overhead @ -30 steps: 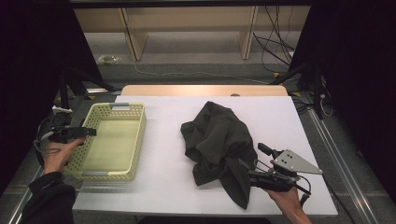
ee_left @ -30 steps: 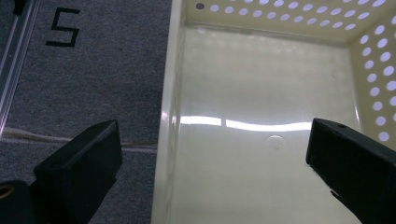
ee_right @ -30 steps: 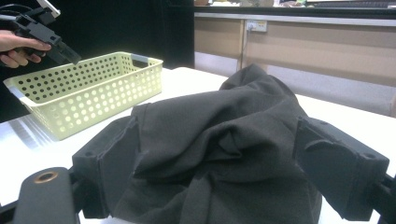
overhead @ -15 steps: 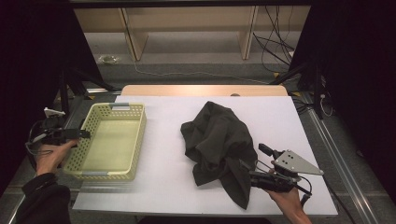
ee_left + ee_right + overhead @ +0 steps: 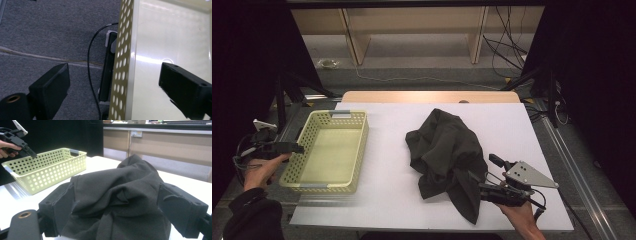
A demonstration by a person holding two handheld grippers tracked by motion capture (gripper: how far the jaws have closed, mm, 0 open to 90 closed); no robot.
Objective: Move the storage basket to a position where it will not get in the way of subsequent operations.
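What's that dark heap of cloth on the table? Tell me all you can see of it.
The dark cloth is a crumpled, greenish-black garment of soft matte fabric, lying in a loose mound on the white table, right of the yellow basket and apart from it. One corner trails toward the near edge. The right gripper has its open jaws on either side of that near part.

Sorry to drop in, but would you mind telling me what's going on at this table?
A person works with a claw in each hand. The left claw straddles the near-left wall of the yellow basket, its jaws apart and just closing, not yet gripping. The right claw sits open at the crumpled dark cloth on the white table.
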